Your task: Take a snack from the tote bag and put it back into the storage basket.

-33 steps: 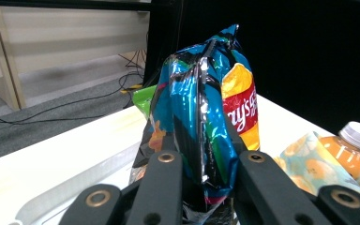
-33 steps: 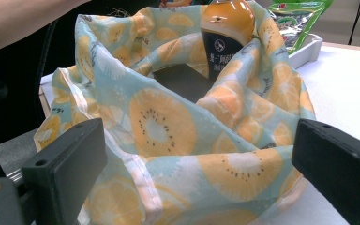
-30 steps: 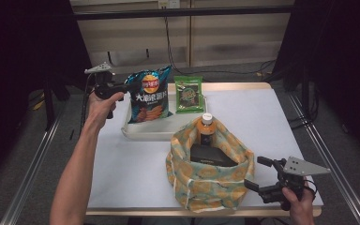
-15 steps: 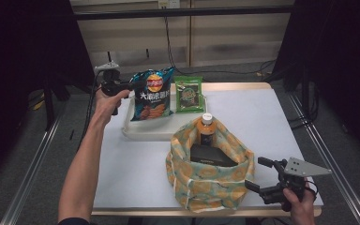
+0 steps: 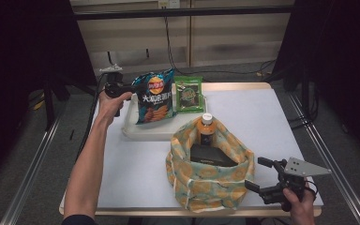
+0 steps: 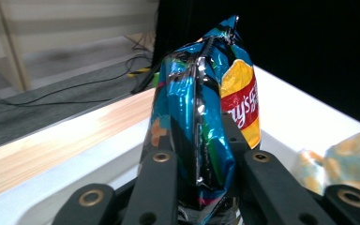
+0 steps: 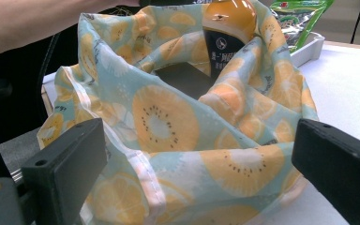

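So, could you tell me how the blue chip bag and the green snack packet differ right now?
The blue chip bag is clamped in the left gripper, while the green snack packet is untouched. The chip bag looks larger and puffier; the green packet is smaller and flatter. The chip bag is blue with a red-and-yellow logo; the packet is green with a dark panel. Both stand at the white tray.
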Tool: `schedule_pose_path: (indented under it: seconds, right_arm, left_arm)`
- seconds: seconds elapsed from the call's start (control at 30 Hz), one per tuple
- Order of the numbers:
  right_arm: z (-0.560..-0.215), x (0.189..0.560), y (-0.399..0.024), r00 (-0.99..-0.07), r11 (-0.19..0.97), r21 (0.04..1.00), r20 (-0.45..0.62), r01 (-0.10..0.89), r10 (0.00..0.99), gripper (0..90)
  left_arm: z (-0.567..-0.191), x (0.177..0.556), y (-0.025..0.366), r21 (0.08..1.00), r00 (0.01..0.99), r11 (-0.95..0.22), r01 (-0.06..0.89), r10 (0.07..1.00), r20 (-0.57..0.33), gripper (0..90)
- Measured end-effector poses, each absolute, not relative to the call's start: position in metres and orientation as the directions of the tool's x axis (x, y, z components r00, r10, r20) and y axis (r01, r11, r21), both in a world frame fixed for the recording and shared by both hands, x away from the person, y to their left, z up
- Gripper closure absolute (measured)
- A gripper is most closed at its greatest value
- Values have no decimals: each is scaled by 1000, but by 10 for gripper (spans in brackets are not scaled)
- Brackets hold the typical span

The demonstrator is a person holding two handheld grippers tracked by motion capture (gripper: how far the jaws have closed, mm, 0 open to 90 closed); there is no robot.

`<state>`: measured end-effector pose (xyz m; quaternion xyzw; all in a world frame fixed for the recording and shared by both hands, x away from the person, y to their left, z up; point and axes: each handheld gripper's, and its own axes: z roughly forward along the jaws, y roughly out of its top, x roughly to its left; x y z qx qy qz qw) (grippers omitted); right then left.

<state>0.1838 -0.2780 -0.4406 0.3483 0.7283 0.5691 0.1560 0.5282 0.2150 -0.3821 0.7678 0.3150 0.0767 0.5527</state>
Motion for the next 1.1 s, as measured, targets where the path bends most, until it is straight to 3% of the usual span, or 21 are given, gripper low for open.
schedule_pose_path:
  seconds: [0.5, 0.73, 0.8, 0.9, 0.97, 1.1]
  right_arm:
    - [-441, 185, -278, -709, 113, 937, 169, 332, 684, 29]
    - [-441, 185, -278, -711, 113, 937, 167, 329, 683, 29]
    - [-441, 185, -278, -711, 113, 937, 168, 329, 683, 29]
    - [-441, 185, -278, -712, 114, 937, 168, 331, 682, 29]
    - [-441, 184, -278, -710, 111, 936, 171, 333, 684, 28]
    - [-441, 184, -278, -712, 112, 937, 170, 332, 681, 28]
  left_arm:
    - [-382, 537, 232, 894, 747, -186, 407, 632, -208, 766]
    - [-385, 538, 227, 893, 735, -198, 404, 652, -189, 630]
    - [-388, 539, 228, 881, 713, -197, 430, 673, -197, 504]
    - [-391, 538, 228, 870, 692, -193, 453, 692, -207, 427]
    - [-392, 538, 228, 865, 677, -188, 466, 705, -211, 330]
    - [-394, 536, 231, 861, 653, -191, 471, 732, -195, 248]
